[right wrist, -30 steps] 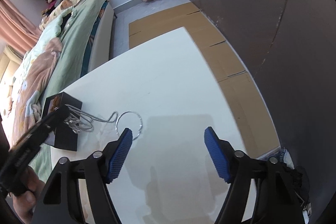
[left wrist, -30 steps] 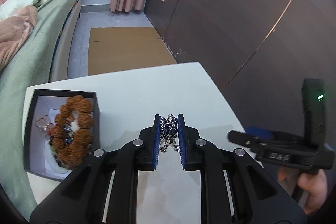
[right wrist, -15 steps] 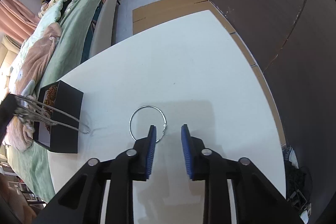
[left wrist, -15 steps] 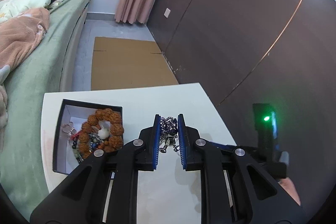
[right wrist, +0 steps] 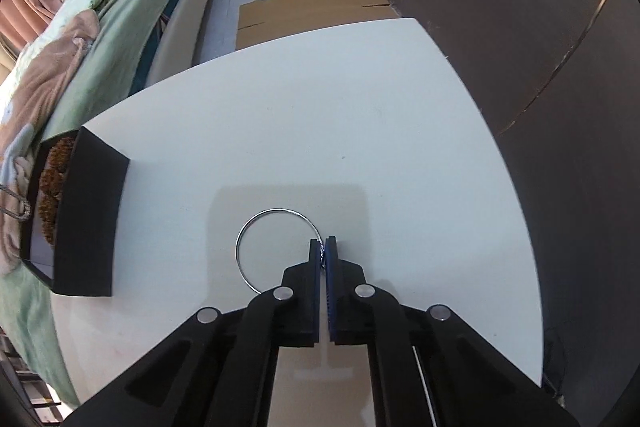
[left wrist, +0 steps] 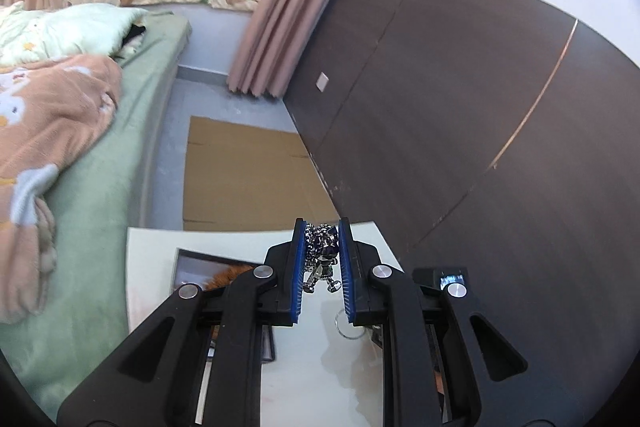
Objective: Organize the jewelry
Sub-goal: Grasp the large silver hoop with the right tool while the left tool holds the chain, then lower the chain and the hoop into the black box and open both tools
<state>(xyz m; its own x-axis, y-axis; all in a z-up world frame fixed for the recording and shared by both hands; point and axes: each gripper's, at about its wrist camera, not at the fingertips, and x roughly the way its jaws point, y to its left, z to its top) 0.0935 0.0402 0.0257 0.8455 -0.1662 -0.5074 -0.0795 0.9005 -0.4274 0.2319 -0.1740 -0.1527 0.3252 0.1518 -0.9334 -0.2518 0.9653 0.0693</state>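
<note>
My left gripper [left wrist: 322,229] is shut on a silver chain necklace [left wrist: 322,255] with a small figure pendant, held high above the white table [left wrist: 304,367]. The black jewelry box [right wrist: 86,211] sits at the table's left edge with brown bead bracelets [right wrist: 52,179] inside; it also shows below my left fingers in the left wrist view [left wrist: 200,263]. My right gripper [right wrist: 323,243] is shut on the right side of a thin silver ring bangle [right wrist: 256,227] that lies on the table. The hanging chain end [right wrist: 18,207] shows at the far left of the right wrist view.
A bed with green sheet [left wrist: 100,167] and blankets runs along the table's left side. A dark panelled wall [right wrist: 520,7] stands at the right. Flat cardboard [left wrist: 248,179] lies on the floor beyond the table.
My left gripper rose and tilted up with the necklace, toward the box. My right gripper moved forward and closed on the silver ring bangle.
</note>
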